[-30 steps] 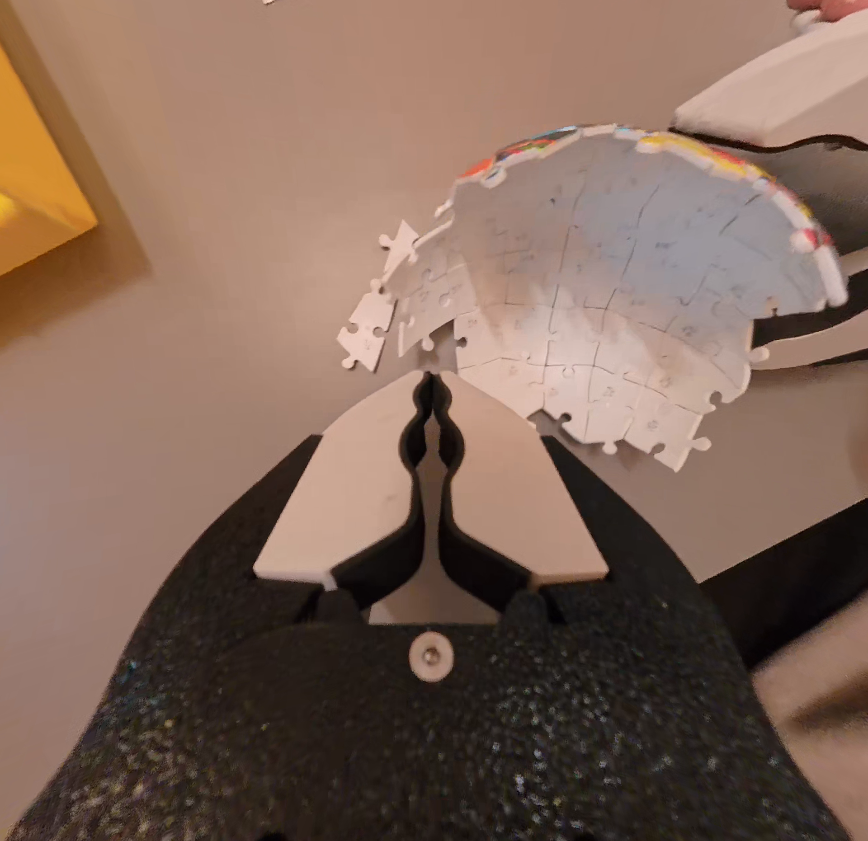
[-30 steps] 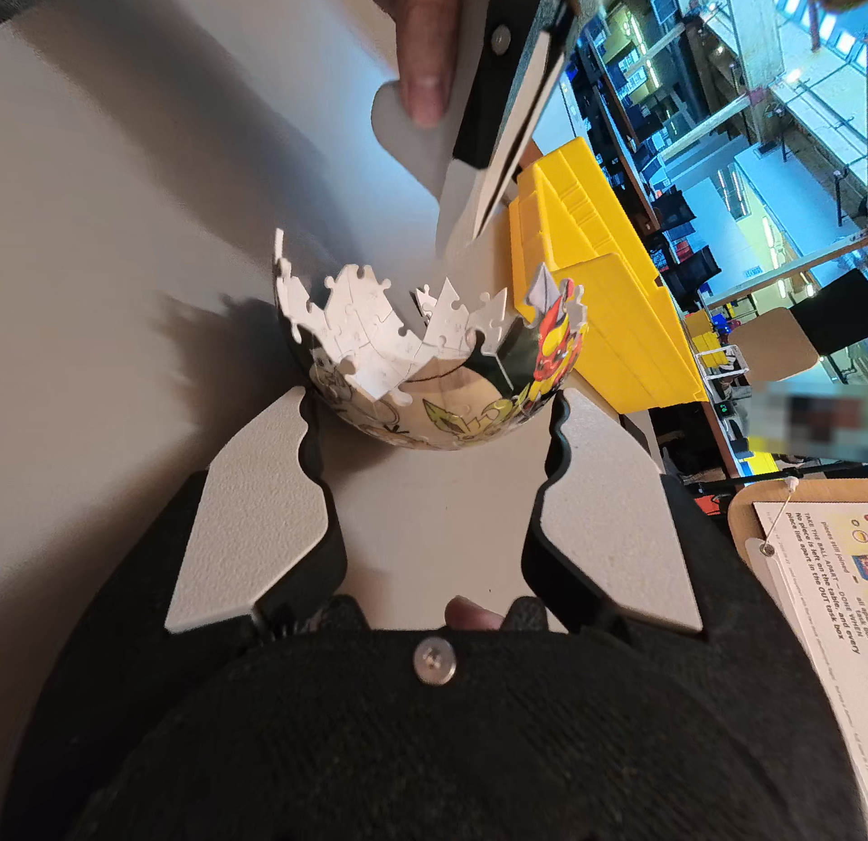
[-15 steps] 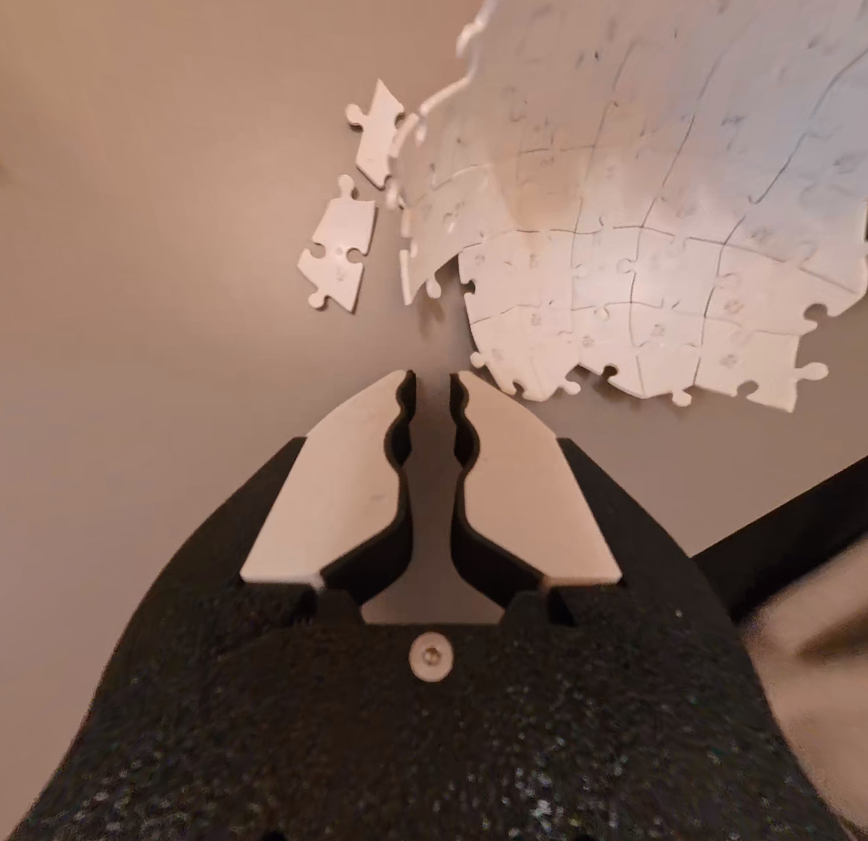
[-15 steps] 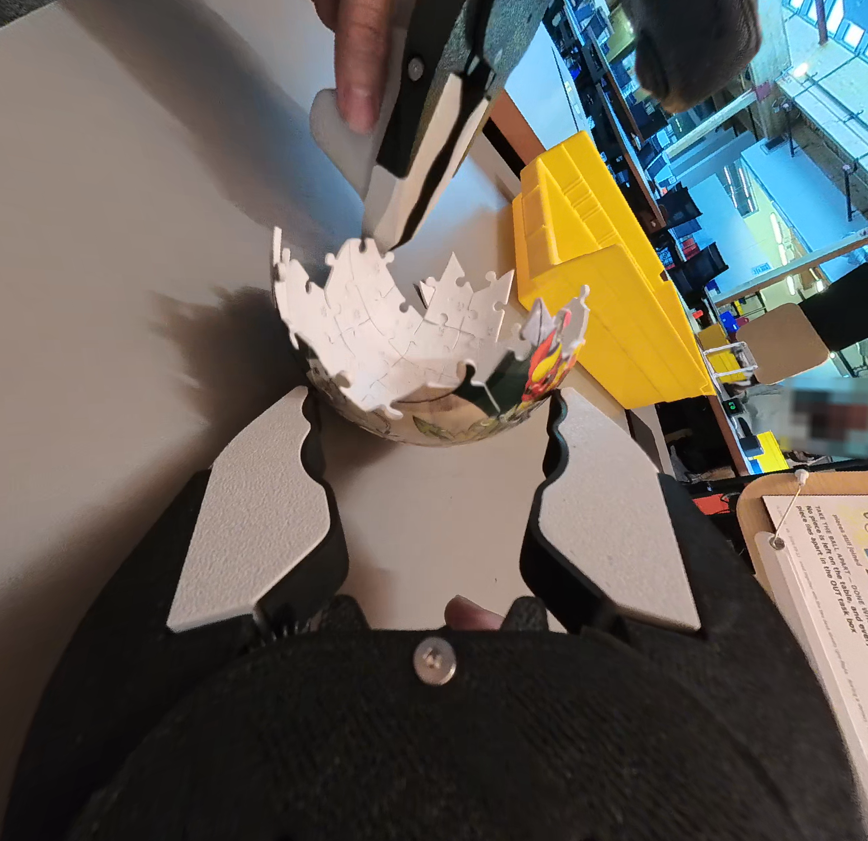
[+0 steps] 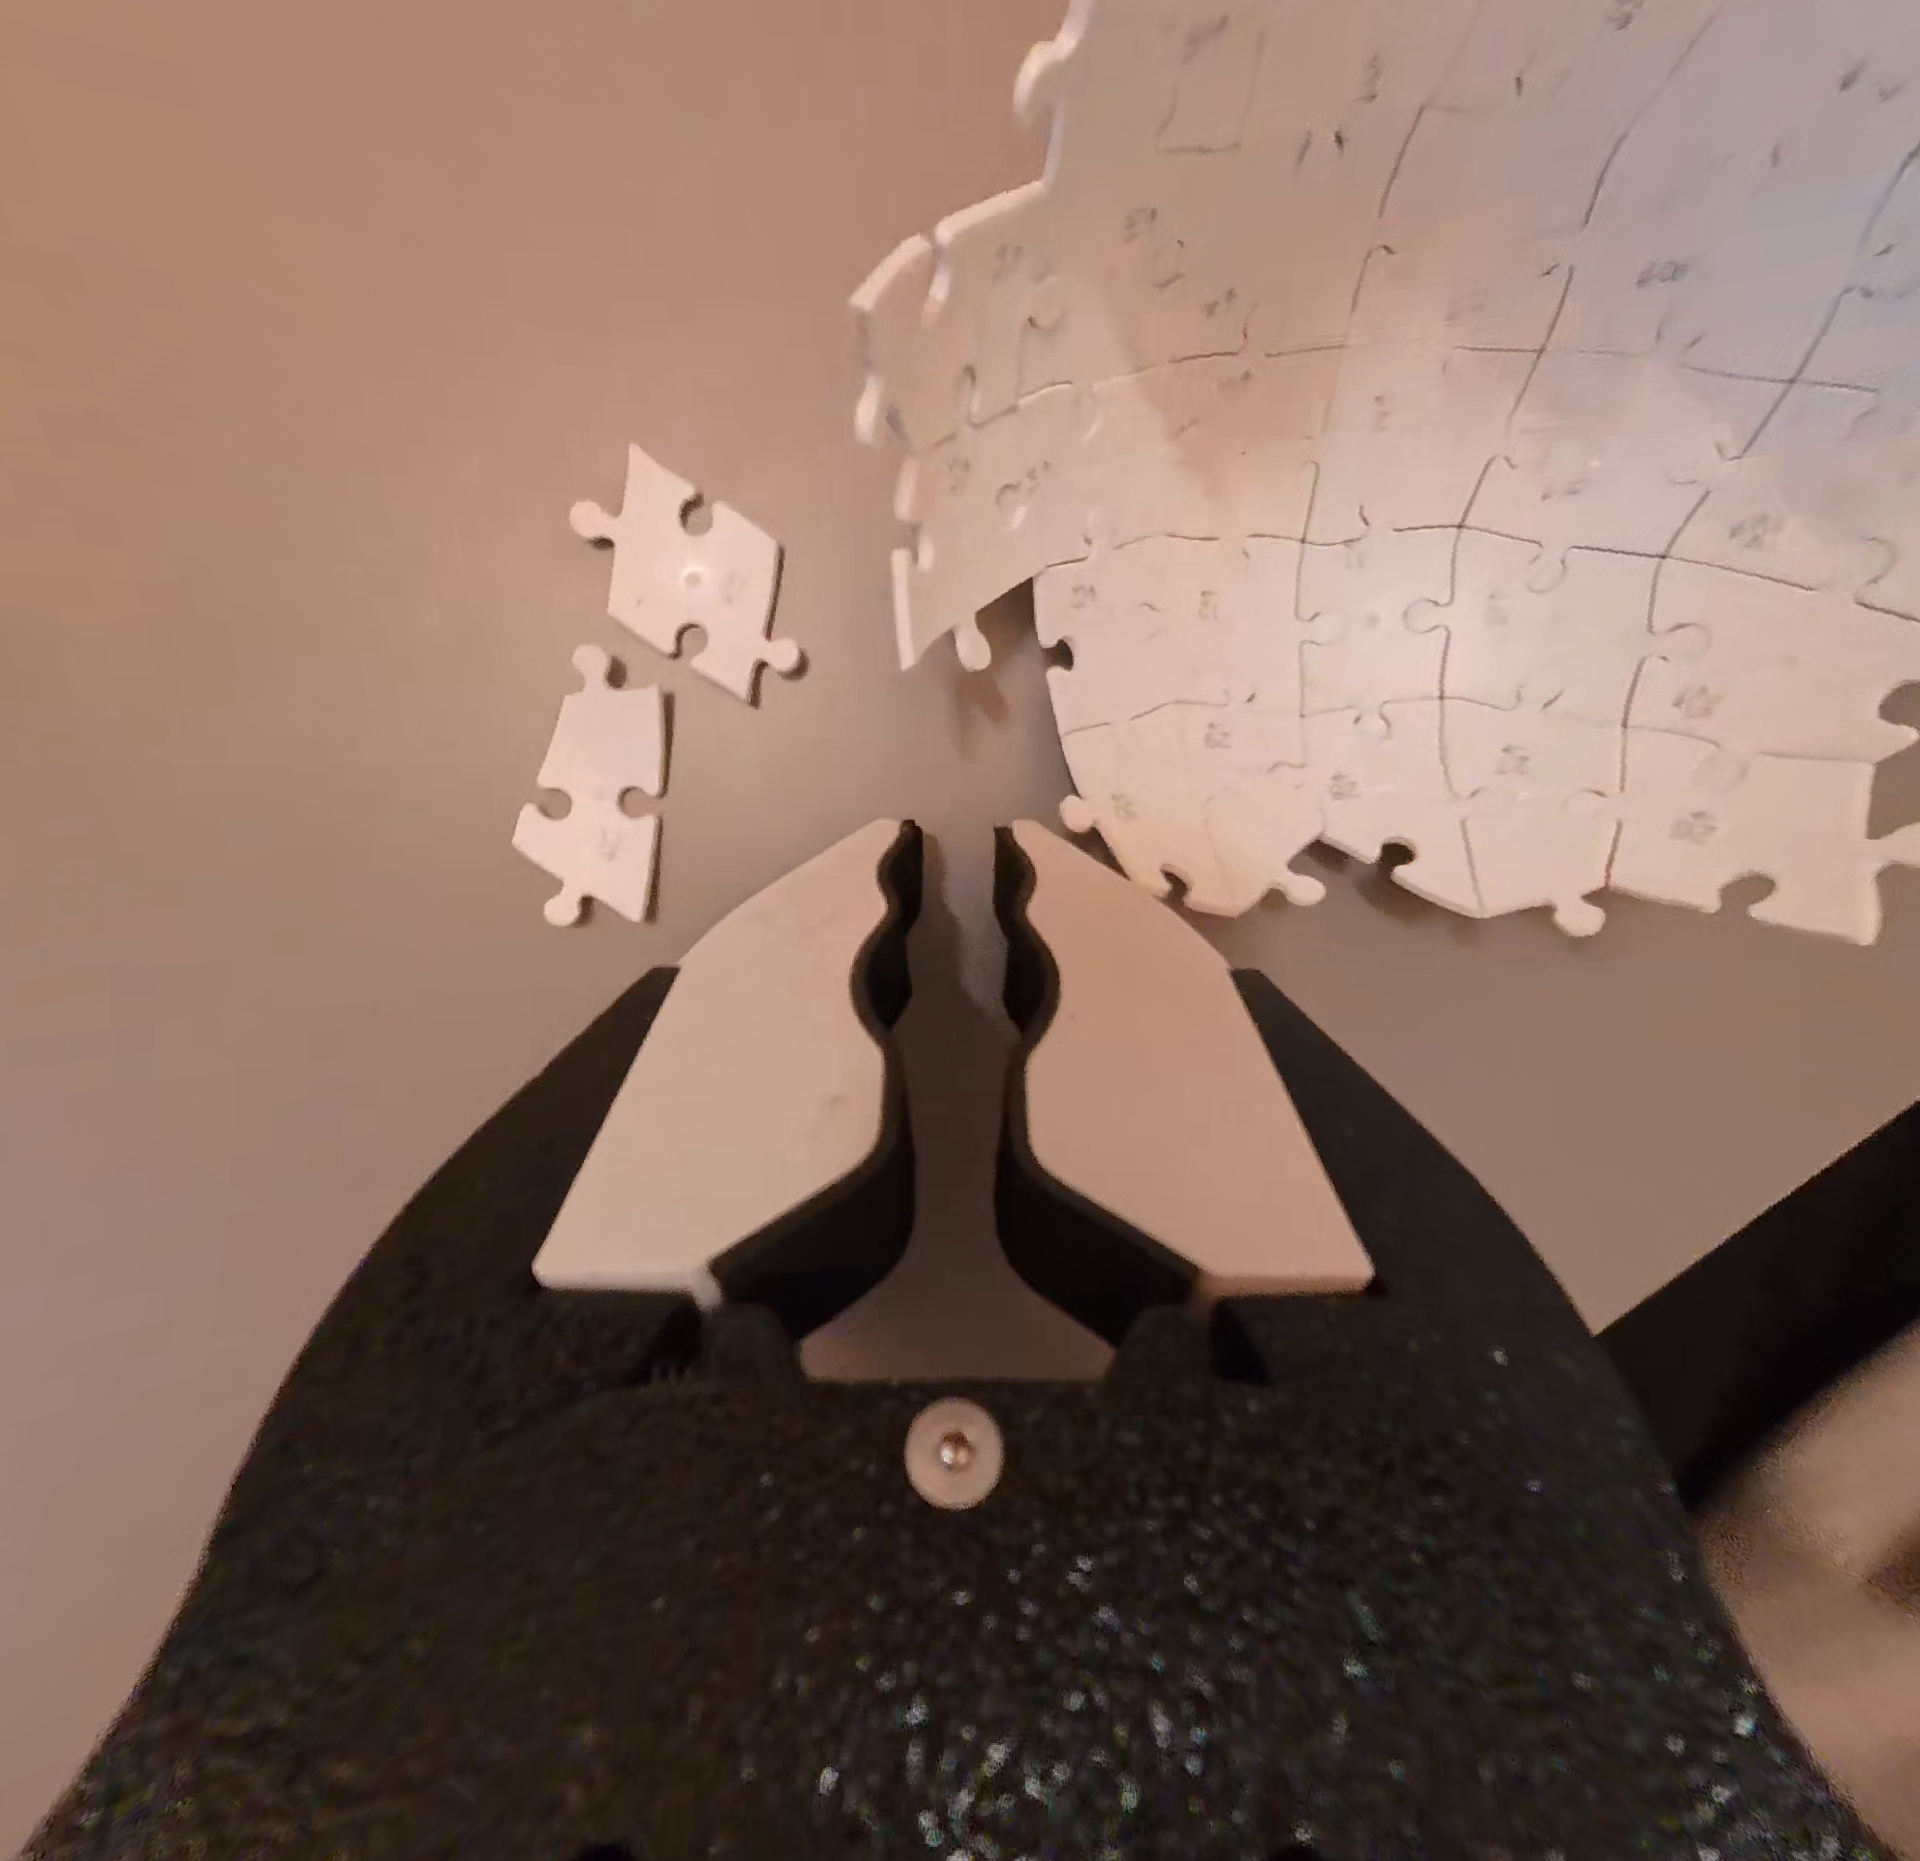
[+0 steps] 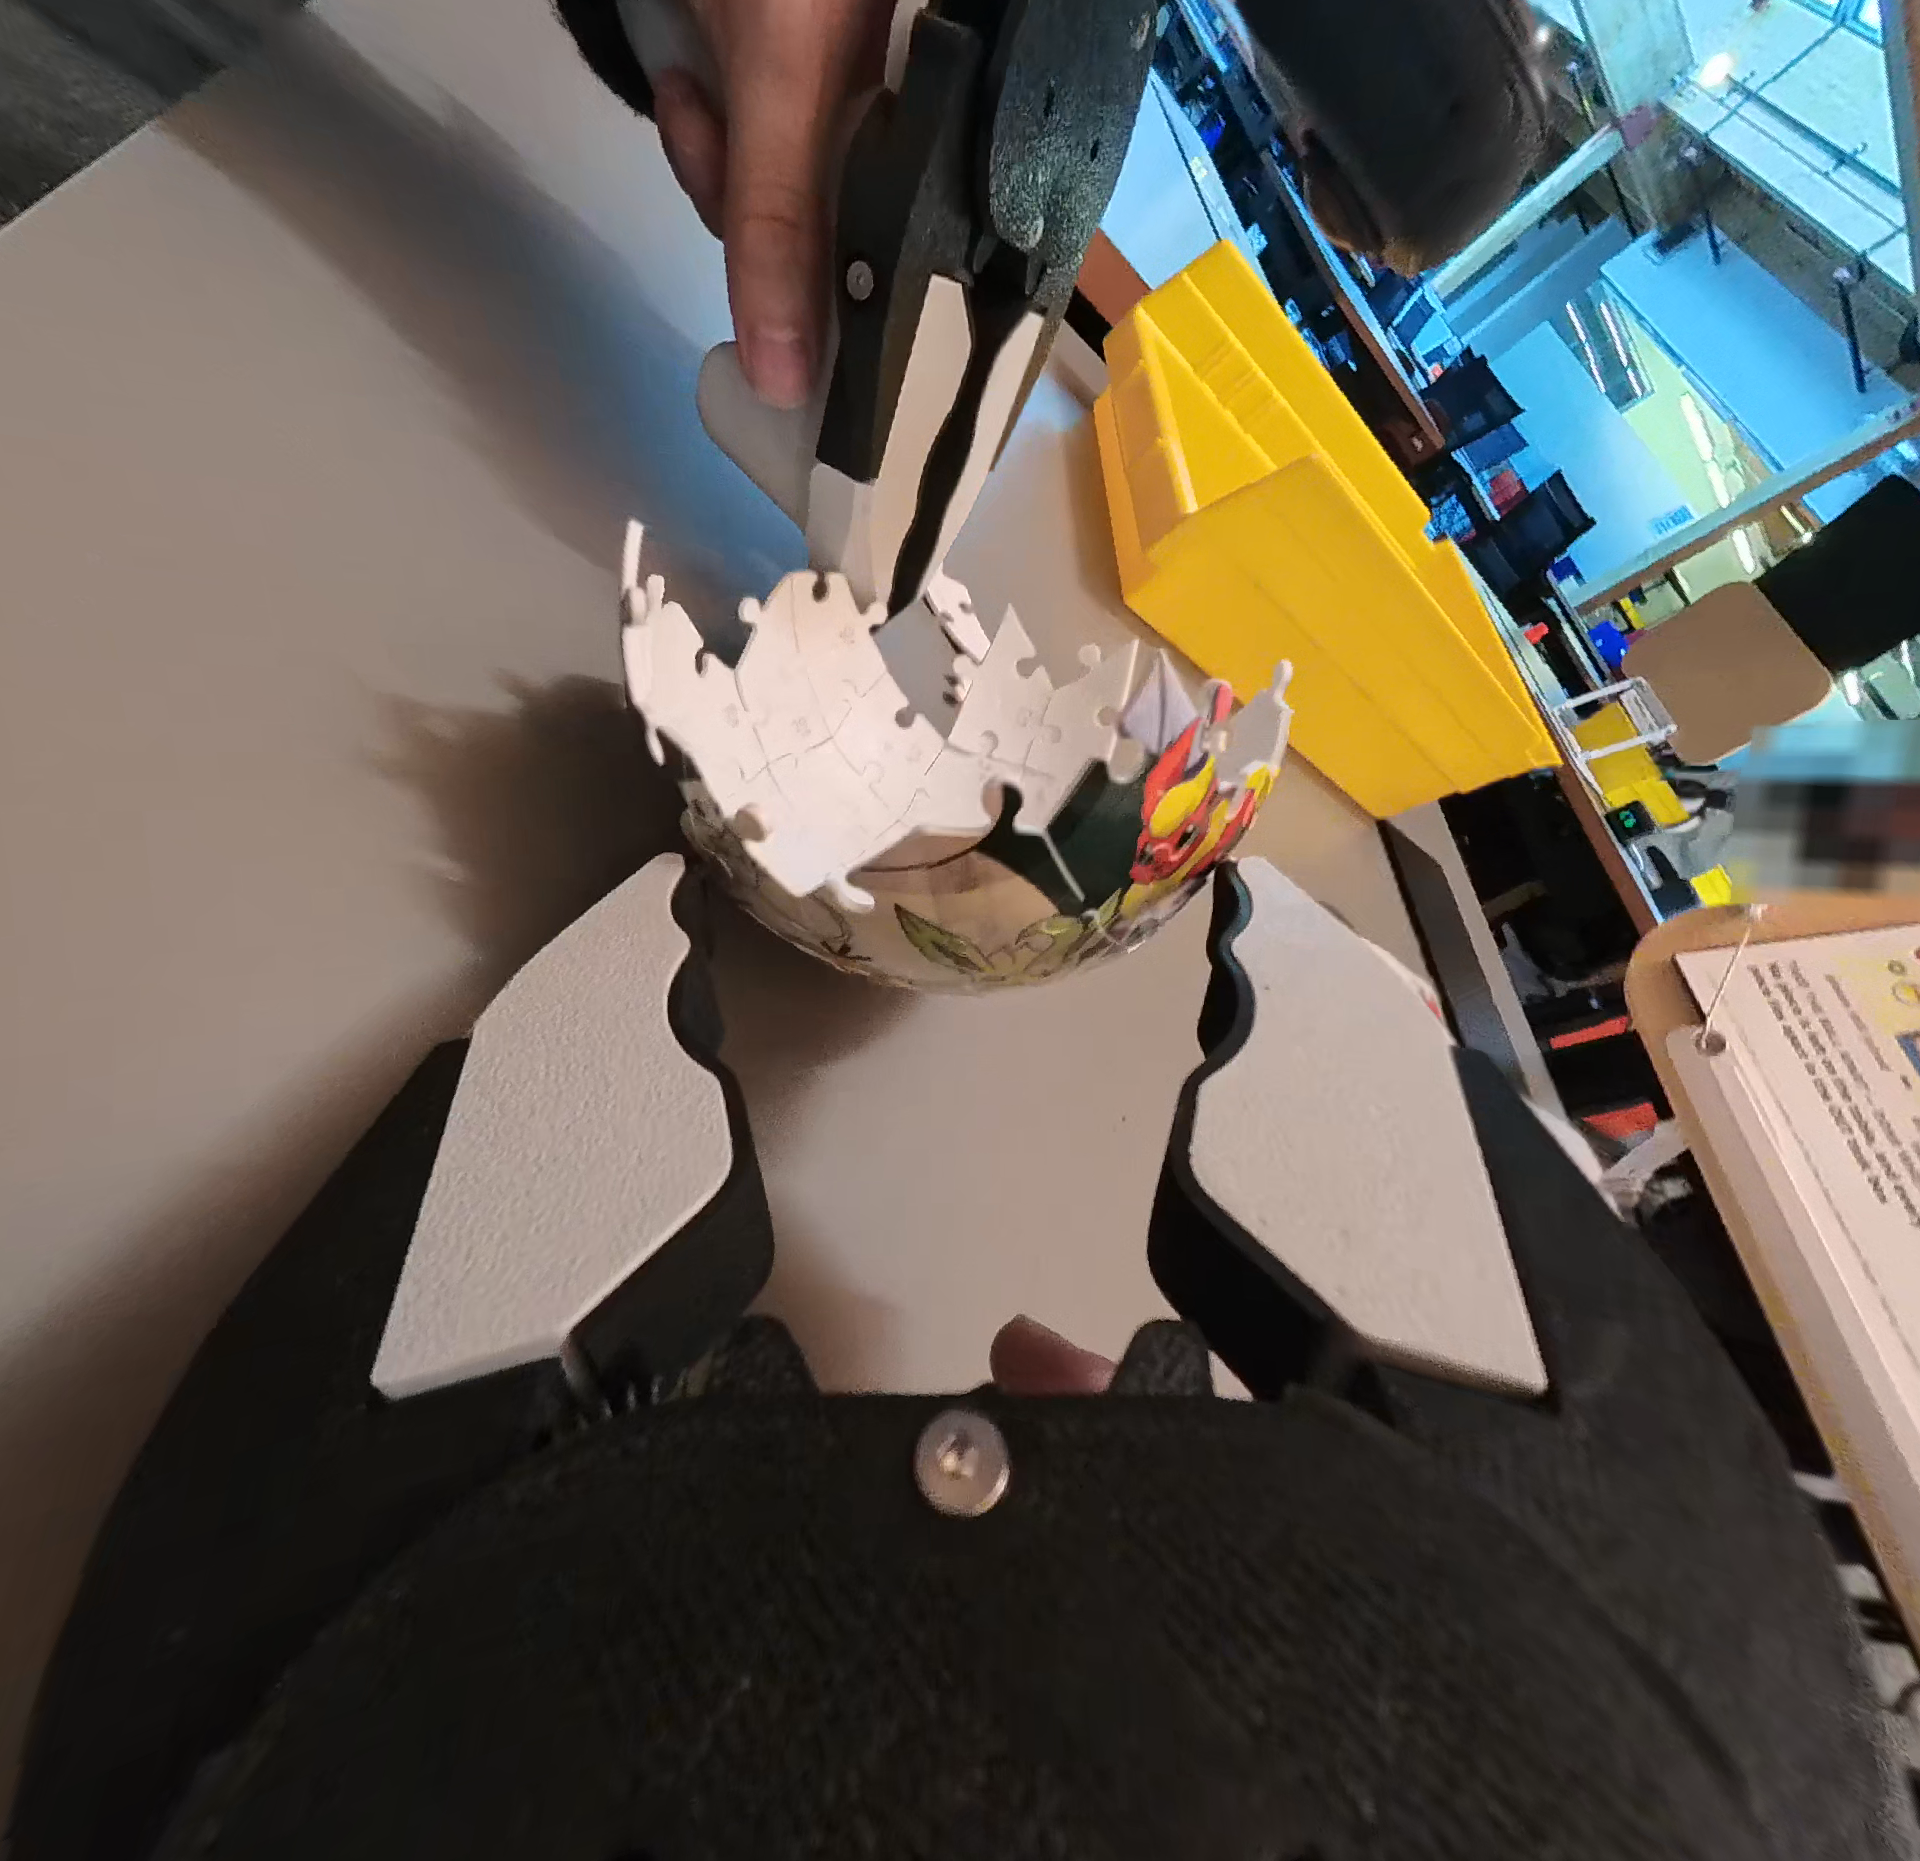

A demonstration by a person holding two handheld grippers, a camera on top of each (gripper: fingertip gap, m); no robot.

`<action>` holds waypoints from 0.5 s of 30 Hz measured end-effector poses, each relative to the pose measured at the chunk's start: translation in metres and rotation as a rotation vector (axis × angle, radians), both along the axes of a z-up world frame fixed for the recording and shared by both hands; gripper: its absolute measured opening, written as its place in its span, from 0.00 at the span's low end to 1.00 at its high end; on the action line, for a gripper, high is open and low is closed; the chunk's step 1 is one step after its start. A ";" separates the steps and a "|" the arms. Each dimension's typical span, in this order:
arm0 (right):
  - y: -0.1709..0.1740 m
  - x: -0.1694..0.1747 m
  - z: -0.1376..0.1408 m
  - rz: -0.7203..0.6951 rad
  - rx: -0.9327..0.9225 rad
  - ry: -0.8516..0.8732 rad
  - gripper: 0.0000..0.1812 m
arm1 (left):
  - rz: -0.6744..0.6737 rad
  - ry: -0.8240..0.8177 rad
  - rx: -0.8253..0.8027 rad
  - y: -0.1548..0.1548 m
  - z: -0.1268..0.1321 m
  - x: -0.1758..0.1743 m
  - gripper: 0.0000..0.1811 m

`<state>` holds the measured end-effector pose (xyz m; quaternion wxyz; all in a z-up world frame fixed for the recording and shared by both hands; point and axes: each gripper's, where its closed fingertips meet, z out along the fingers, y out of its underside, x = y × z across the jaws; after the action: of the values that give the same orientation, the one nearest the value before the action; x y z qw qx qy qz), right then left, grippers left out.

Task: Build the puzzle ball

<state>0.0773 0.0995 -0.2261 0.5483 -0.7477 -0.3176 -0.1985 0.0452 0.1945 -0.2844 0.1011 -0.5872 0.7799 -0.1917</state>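
Where a second ago its tips met, the left gripper (image 5: pixel 956 835) now shows a narrow empty gap and sits closer to the puzzle ball shell (image 6: pixel 935 762). A hand (image 6: pixel 774 149) angles it steeply down at the shell's far rim. Right gripper (image 6: pixel 951 876) is spread wide, its tips against the shell's sides on the table (image 6: pixel 260 461); two loose pieces (image 5: pixel 691 585) lie beyond.

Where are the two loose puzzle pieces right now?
In the left wrist view the two loose puzzle pieces lie on the grey table, just left of the half-built puzzle ball and slightly ahead-left of the left gripper.
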 end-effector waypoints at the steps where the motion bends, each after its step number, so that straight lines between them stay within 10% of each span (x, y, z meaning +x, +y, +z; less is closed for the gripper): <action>1: -0.003 0.001 -0.001 -0.008 0.002 0.005 0.50 | 0.001 -0.002 0.006 0.001 0.000 0.001 0.07; 15: -0.002 -0.002 0.000 -0.006 0.022 -0.014 0.50 | -0.228 0.049 0.214 0.048 0.002 0.045 0.27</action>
<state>0.0750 0.0975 -0.2257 0.5537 -0.7411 -0.3168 -0.2091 0.0899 0.2428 -0.2829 0.1216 -0.4851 0.8598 -0.1033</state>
